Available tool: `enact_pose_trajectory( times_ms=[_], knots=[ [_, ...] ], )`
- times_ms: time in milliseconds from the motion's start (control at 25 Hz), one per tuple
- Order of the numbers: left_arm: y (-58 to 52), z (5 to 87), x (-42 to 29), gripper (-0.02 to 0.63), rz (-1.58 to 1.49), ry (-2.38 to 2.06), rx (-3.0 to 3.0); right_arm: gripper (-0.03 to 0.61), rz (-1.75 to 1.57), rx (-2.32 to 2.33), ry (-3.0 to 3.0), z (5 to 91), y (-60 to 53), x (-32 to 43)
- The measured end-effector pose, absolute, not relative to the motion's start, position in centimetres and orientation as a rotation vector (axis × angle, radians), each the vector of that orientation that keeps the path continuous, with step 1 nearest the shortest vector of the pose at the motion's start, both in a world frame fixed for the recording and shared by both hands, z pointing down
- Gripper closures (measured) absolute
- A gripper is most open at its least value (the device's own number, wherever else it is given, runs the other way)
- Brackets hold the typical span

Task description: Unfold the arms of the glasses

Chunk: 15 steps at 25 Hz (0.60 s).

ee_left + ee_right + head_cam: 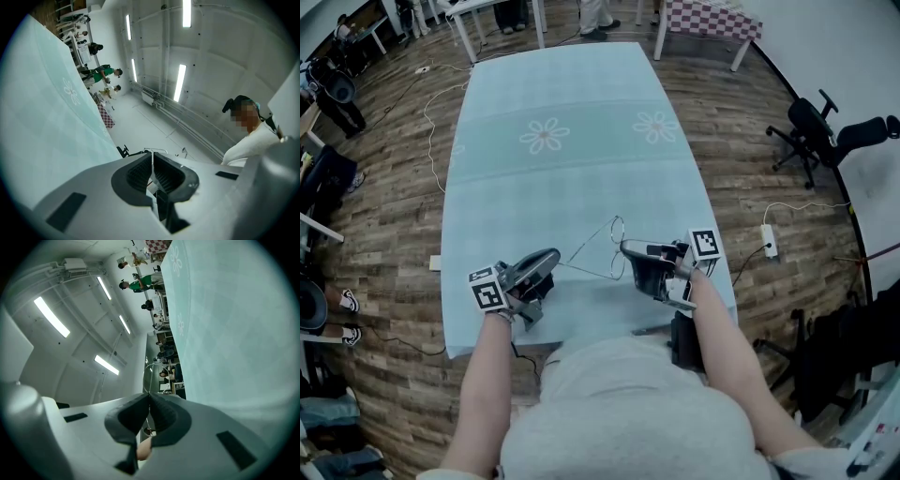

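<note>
Clamped shut at the left gripper [553, 257] on the end of one thin wire arm. Clamped shut likewise at the right gripper [626, 247], on the wire beside a lens rim. Between the two, held up in the air: the glasses [592, 240], splayed in a narrow V just over the near end of the tabletop [562, 178].

Expect almost no weight, and a springy frame that bends at a light push, slides in smooth pads and could be strained at the hinges. Better to pinch an arm near its free end for leverage and steady the front close to the hinge, never across a lens. Swing gently, without twisting.

Only in the head view: both grippers together, the whole run of wire between them, and its place above the flowered cloth. Only in the left gripper view: pads all but touching, with a hair of wire past the tips, under strip lights [180, 82]. Only in the right gripper view: pads together, a fine loop of rim rising from them. No whole frame in either.
</note>
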<state>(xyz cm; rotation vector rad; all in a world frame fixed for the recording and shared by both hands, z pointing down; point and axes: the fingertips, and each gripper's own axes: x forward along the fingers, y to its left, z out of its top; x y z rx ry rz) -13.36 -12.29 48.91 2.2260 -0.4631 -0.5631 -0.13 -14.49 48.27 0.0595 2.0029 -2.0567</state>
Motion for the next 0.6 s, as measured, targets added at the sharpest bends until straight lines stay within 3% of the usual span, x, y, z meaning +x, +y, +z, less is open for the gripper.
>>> enact_pose_trajectory(
  times_ms=[600],
  knots=[
    [-10.2, 49.3, -11.1, 0.591, -0.276, -0.021, 2.025, 0.566, -2.065, 0.127, 2.09, 48.1, -13.6, -0.5]
  ],
)
